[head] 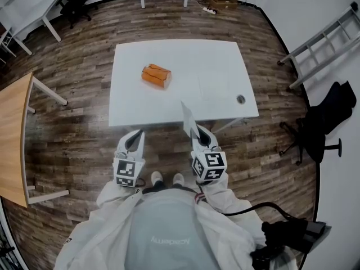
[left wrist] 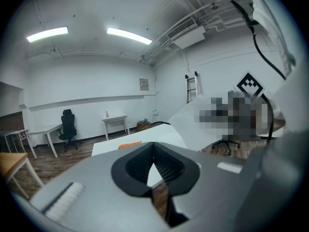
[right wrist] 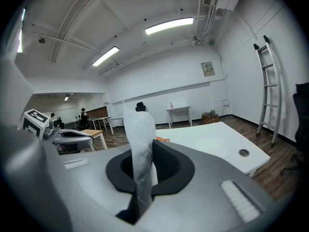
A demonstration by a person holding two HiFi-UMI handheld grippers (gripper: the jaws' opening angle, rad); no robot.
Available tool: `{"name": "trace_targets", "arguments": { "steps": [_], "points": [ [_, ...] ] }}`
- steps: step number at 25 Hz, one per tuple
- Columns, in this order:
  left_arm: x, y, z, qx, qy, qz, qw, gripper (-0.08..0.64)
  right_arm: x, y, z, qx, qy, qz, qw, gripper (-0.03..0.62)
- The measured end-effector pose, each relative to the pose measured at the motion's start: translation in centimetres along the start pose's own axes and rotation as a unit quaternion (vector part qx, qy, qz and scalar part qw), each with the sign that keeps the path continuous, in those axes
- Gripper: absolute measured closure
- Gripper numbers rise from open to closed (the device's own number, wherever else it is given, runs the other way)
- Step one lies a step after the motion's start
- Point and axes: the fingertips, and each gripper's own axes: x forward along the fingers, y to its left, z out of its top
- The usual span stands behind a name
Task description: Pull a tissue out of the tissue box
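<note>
Right tool (head: 200,134): jaws pressed together, pinching a white tissue (right wrist: 139,139) whose long axis stands upright, free end toward 12 o'clock in the right gripper view. Its lower end is lost between the pads. From the head view the sheet leans toward 11 o'clock over the near edge of the white counter (head: 214,55). Left tool (head: 133,139), at 9 o'clock of the right one: jaws together, nothing between them. Both tools point toward the counter, roughly parallel. The marker cubes hide both hands. The orange tissue box (head: 156,76) lies on the counter, well apart at 11 o'clock, its opening too small to make out.
</note>
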Motion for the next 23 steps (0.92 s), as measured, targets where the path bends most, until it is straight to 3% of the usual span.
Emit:
{"name": "trace_targets", "arguments": {
  "steps": [23],
  "points": [
    [0.5, -0.4, 0.5, 0.003, 0.003, 0.012, 0.9999, 0.561, 0.0, -1.1, -0.1, 0.008, -0.002, 0.007, 1.0, 0.592]
  ]
}}
